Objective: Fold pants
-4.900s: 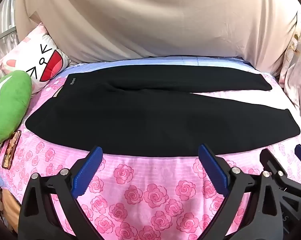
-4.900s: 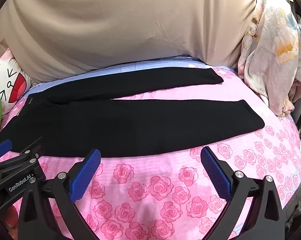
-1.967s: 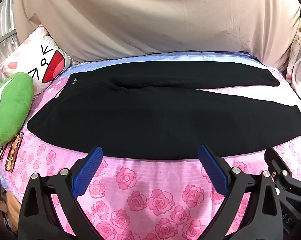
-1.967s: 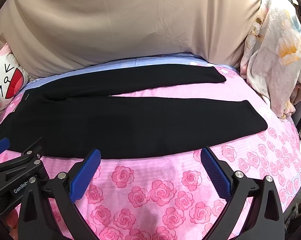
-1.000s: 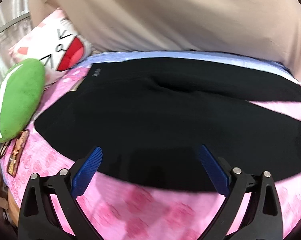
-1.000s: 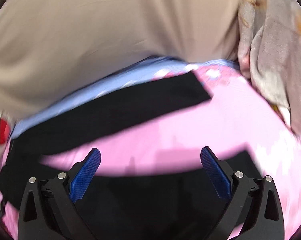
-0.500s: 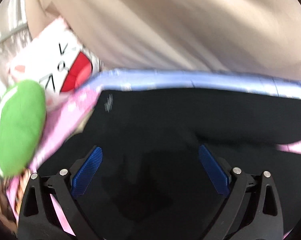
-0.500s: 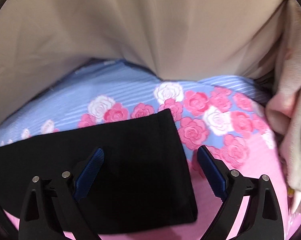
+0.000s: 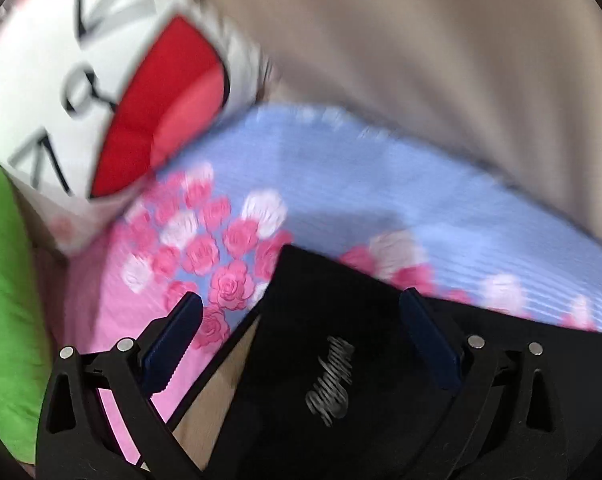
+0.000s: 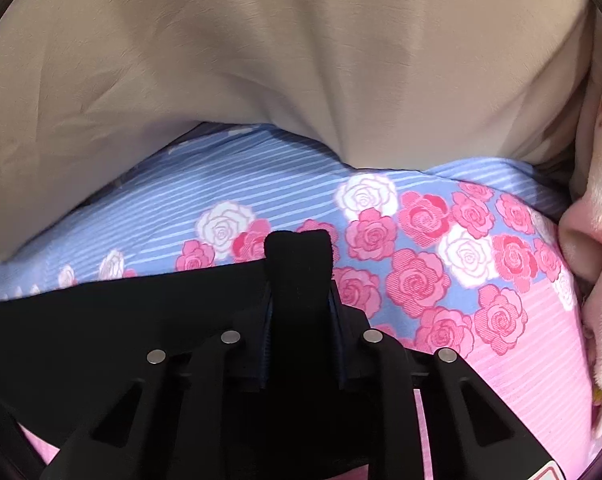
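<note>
Rose-print sheet (image 10: 441, 280), cartoon-face pillow (image 9: 101, 92), green cushion (image 9: 5, 300).

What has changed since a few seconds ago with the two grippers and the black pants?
Both grippers moved forward over the black fabric pants. The right gripper closed its jaws on the far leg's hem; the left gripper, jaws open, reached the waistband corner. The pants remain spread flat.

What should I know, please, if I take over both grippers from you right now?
Right gripper: shut on the far leg cuff of the black pants, pinched fabric bunched between its pads.
Left gripper: open, straddling the waistband corner with the logo; not yet gripping.
The pants lie flat on the rose-print bedsheet.
Done: no fold yet.
Left: close the left gripper, then probably bring the far leg over the near one.
</note>
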{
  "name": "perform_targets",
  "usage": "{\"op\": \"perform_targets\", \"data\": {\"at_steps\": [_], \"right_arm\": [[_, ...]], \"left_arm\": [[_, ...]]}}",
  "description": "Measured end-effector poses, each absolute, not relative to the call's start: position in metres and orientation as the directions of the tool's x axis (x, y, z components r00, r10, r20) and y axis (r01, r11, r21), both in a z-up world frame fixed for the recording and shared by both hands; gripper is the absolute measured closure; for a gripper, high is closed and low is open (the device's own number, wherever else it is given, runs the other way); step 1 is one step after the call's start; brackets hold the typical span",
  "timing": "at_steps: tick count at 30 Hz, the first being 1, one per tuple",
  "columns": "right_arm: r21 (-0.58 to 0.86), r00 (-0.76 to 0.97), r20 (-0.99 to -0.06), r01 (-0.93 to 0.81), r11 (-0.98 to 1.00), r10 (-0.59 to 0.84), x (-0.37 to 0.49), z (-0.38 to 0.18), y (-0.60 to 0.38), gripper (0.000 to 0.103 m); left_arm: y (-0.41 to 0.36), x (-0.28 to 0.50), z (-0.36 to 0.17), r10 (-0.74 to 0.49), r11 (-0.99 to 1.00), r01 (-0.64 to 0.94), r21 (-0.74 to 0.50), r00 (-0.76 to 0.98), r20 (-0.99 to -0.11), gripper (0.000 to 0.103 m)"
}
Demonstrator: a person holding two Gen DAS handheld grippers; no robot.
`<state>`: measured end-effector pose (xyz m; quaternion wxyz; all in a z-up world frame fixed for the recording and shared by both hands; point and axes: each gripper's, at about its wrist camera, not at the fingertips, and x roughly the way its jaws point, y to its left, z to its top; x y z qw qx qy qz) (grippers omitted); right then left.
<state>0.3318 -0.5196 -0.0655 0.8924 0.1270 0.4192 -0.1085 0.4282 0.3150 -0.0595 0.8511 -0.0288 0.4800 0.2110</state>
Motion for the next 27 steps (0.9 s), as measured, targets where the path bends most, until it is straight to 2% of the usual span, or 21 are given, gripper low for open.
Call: {"op": "perform_targets", "data": {"at_steps": [3,6,9,15,19,23,27], "right_arm": [[0.131,0.619,-0.779,0.313,0.941,-0.097,0.335,-0.065,-0.514,0.082],[0.127,0.623,-0.776,0.312,0.941,-0.102,0.332,-0.063,-0.507,0.091],[0.102,0.638,-0.759,0.314,0.944,-0.130,0.319,-0.058,-0.491,0.093],[0.133,0.733,-0.670,0.277,0.952,-0.119,0.268,-0.010,-0.476,0.093],[0.120,0.786,-0.610,0.218,0.969,-0.101,0.209,0.021,-0.467,0.093],[0.077,0.821,-0.562,0.172,0.982,-0.100,0.137,0.034,-0.453,0.093],[0.037,0.807,-0.583,0.145,0.989,-0.097,0.077,0.020,-0.449,0.093]], "left_arm": [[0.320,0.431,-0.070,0.288,0.922,-0.373,0.106,0.476,-0.831,0.015],[0.314,0.430,-0.063,0.217,0.945,-0.323,0.048,0.510,-0.833,0.081],[0.308,0.419,-0.046,0.197,0.952,-0.303,0.032,0.533,-0.823,0.097],[0.298,0.352,0.025,0.143,0.967,-0.254,-0.034,0.643,-0.752,0.098],[0.293,0.277,0.067,0.095,0.976,-0.206,-0.072,0.698,-0.709,0.097],[0.295,0.207,0.079,0.080,0.984,-0.169,-0.062,0.716,-0.693,0.097],[0.299,0.150,0.057,0.092,0.987,-0.157,-0.022,0.678,-0.730,0.097]]}}
